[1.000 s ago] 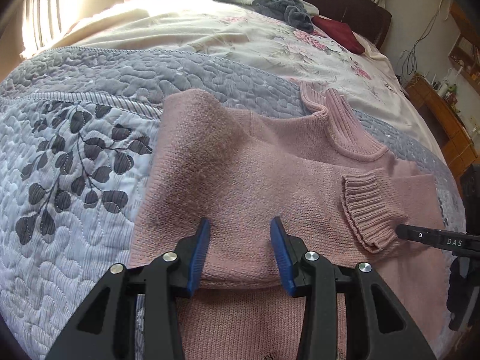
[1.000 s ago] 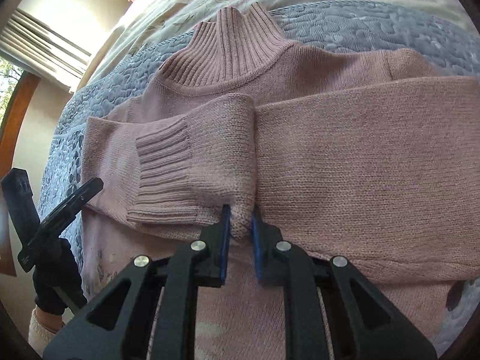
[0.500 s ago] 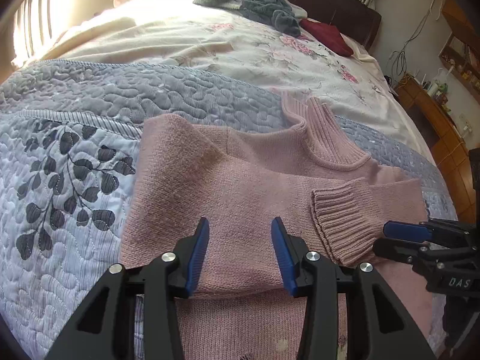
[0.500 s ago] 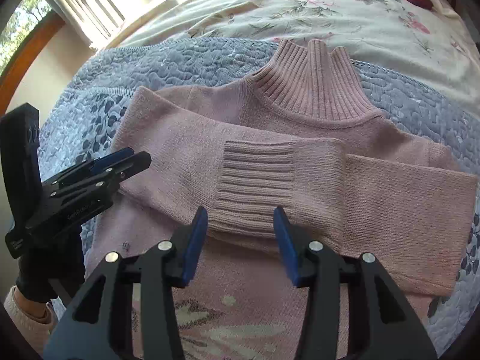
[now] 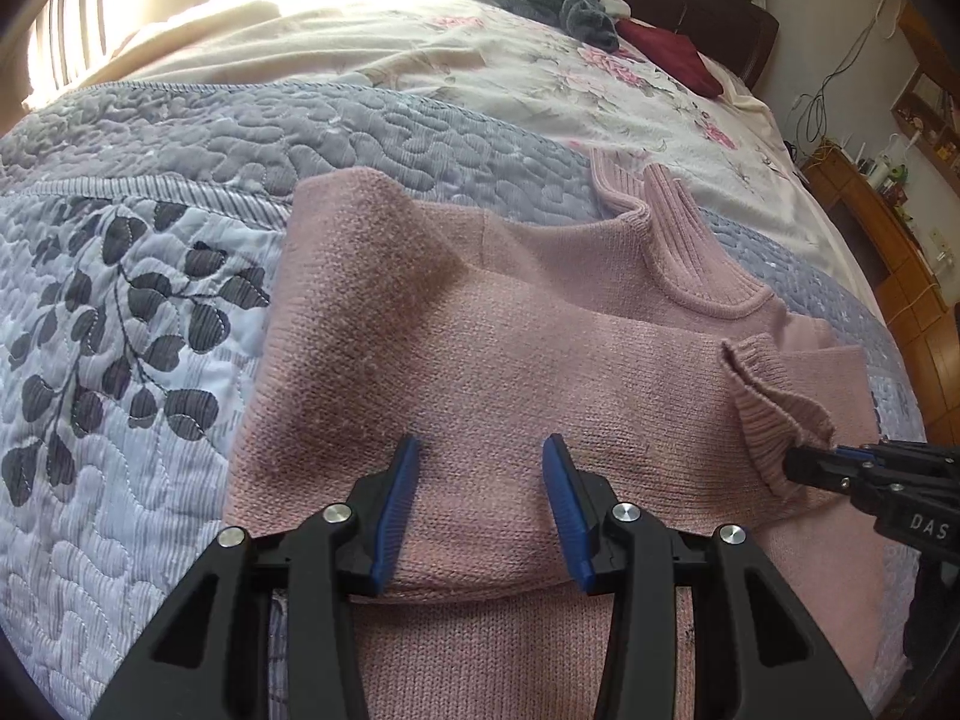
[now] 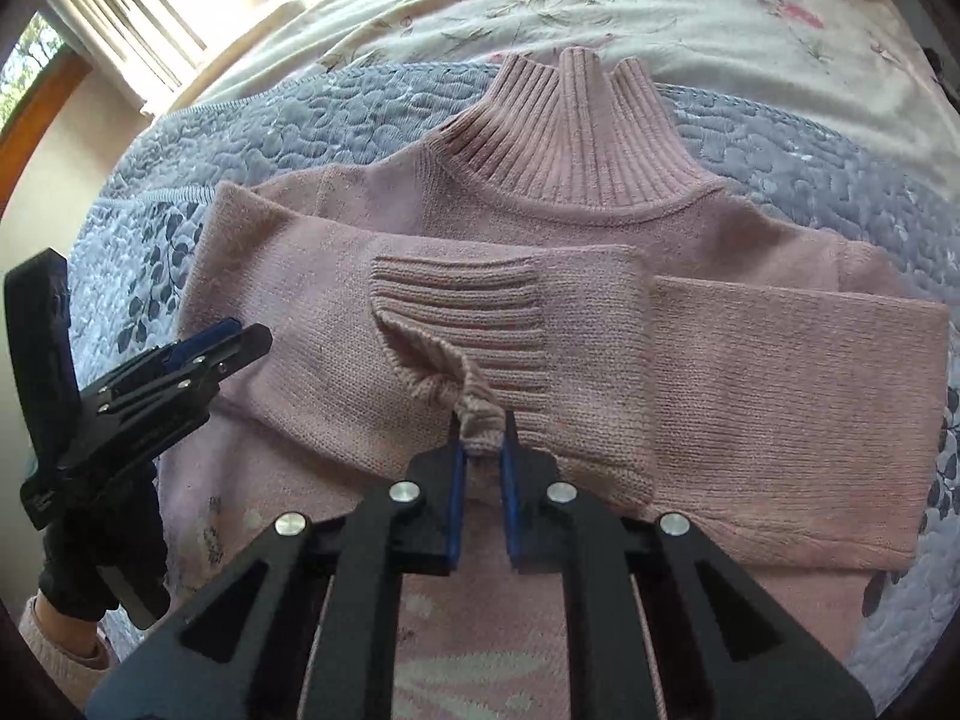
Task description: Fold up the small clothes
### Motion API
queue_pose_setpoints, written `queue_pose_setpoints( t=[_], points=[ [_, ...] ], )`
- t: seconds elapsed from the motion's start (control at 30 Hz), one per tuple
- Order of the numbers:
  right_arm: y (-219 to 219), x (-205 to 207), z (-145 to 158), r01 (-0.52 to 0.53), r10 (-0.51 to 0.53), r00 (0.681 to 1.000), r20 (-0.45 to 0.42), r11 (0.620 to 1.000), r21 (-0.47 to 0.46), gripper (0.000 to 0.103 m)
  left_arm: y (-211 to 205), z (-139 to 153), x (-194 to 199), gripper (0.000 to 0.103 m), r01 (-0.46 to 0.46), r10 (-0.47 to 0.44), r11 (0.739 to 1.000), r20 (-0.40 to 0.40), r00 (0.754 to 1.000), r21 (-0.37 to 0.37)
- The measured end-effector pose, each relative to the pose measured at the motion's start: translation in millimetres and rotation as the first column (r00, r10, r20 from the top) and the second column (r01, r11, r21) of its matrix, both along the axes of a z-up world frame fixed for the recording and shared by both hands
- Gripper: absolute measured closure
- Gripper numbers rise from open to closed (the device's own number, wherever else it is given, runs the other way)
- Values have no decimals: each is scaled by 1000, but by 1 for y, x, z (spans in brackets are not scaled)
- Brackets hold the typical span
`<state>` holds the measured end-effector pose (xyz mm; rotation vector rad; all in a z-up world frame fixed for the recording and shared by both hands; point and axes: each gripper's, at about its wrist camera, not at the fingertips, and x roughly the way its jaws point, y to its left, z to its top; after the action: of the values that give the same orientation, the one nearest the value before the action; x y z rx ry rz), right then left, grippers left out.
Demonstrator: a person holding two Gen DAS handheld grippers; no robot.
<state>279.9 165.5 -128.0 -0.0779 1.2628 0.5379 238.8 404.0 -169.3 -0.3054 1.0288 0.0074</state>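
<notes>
Looking from largest to smallest, we start with the bed [image 5: 180, 480], whose grey quilt fills the left and centre of the left wrist view, with a floral cover behind it toward the top of the frame. On the quilt lies the pink sweater [image 5: 510, 372], spread flat in the middle of both views, its ribbed collar [image 6: 576, 138] toward the top of the right wrist frame and its hem running out of the bottom edge.

Both sleeves are folded across the chest, so their long axes run left to right across the frame. One sleeve [image 6: 798, 390] comes in from the right side of the right wrist view; the other lies over it and ends in a ribbed cuff [image 6: 462, 324] at centre.

Our left gripper [image 5: 480, 498] hangs at the lower centre of its own view, jaws wide apart, with nothing between them, just over the folded sleeve. Our right gripper [image 6: 480, 450] is pinched onto the lower corner of the cuff, which bunches up between the blue pads [image 6: 455, 498].

What matters for the coming move, as we judge it, is that the cuff sits directly ahead of the right gripper, at its tips, while the left gripper is well off toward the left of that frame. The right hand is therefore the nearer one to tug the cuff along the sleeve's line and lay it flat.
</notes>
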Motion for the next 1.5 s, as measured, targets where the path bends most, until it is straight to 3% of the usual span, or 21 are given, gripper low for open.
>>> queue_pose_setpoints(
  t=[0.17, 0.27, 0.37, 0.47, 0.57, 0.6, 0.63, 0.7, 0.77, 0.83, 0.9, 1.23, 1.37, 1.47, 1.5],
  points=[
    [-66, 3, 27, 116, -118, 993, 15, 989, 89, 94, -2, -1, 1, 59, 2, -2, 1000, 2, 1000, 9],
    [-109, 8, 30, 191, -193, 981, 10, 977, 95, 93, 0, -1, 2, 59, 1, -1, 1000, 2, 1000, 4],
    [-148, 13, 14, 255, -254, 967, -23, 965, 62, 93, -2, -1, 2, 59, 4, -4, 1000, 3, 1000, 15],
    [-173, 17, -14, 287, -278, 954, -116, 956, 62, 93, -3, -2, 4, 58, 7, -7, 1000, 1, 1000, 28],
    [-182, 14, -31, 287, -271, 950, -158, 954, 86, 87, -5, -1, 6, 57, 13, -13, 999, -7, 1000, 36],
    [-185, 14, -31, 292, -273, 948, -162, 950, 107, 81, -5, 1, 6, 57, 13, -12, 999, -12, 1000, 39],
    [-188, 15, -30, 303, -278, 945, -169, 943, 139, 70, -6, 4, 6, 57, 10, -9, 999, -14, 1000, 40],
    [-192, 20, -28, 323, -295, 940, -169, 931, 169, 65, -7, 13, 4, 57, 5, -5, 1000, 8, 1000, 17],
    [-193, 27, -31, 331, -304, 936, -176, 933, 145, 69, -12, 20, 4, 56, 15, -15, 1000, 31, 999, 7],
    [-191, 31, -31, 322, -297, 937, -183, 937, 131, 91, -20, 22, 6, 55, 37, -37, 999, 33, 999, 14],
    [-191, 29, -27, 309, -287, 943, -169, 944, 119, 96, -27, 18, 10, 55, 53, -54, 998, 19, 998, 20],
    [-184, 17, -32, 237, -236, 966, -108, 971, -9, 96, -32, -1, 12, 54, 76, -77, 996, 3, 997, 53],
    [-177, 20, -12, 209, -211, 977, -16, 975, -75, 86, -27, 10, 15, 54, 71, -71, 997, -7, 997, 9],
    [-173, 36, 4, 188, -188, 982, -21, 981, 39, 82, -28, 28, 25, 50, 77, -78, 997, 34, 996, 16],
    [-168, 44, 7, 181, -180, 983, -22, 981, 65, 76, -30, 33, 33, 49, 83, -84, 996, 44, 995, 21]
  ],
)
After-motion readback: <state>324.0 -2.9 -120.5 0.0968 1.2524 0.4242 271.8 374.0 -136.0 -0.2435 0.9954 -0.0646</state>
